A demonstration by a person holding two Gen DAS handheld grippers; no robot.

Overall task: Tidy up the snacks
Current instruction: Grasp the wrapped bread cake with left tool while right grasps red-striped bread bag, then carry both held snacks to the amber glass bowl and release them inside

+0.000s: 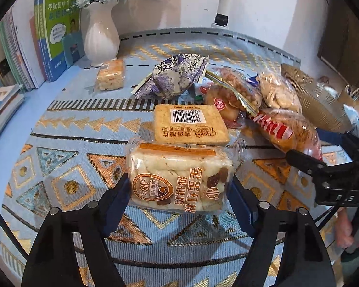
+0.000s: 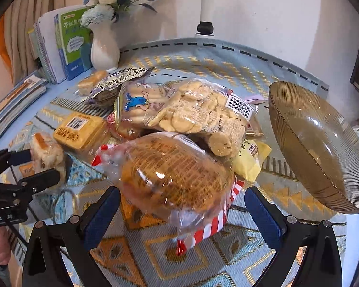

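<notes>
My left gripper (image 1: 180, 189) has its blue pads on either side of the clear-wrapped pale rice-puff cake with raisins (image 1: 179, 179) at the lower centre of the left wrist view; the pads look pressed against the wrapper, so I take it as clamped. My right gripper (image 2: 182, 205) stands apart around the round brown bread in a clear bag with red-striped edges (image 2: 177, 177), pads not touching it.

The risk I see: the slick wrapper slips, or I crush the crumbly cake. On the right, the loose film may bunch between the pads and the bread sags out.

The ribbed amber glass bowl (image 2: 323, 143) sits at the right edge of the right wrist view (my likely target), tilted. A clear bag of pale round biscuits (image 2: 198, 112) leans on the bread, so lifting could drag it. The tan square biscuit pack with barcode (image 1: 191, 124) lies just behind the cake, and a white ribbed vase (image 1: 101, 35) stands upper left, well apart
</notes>
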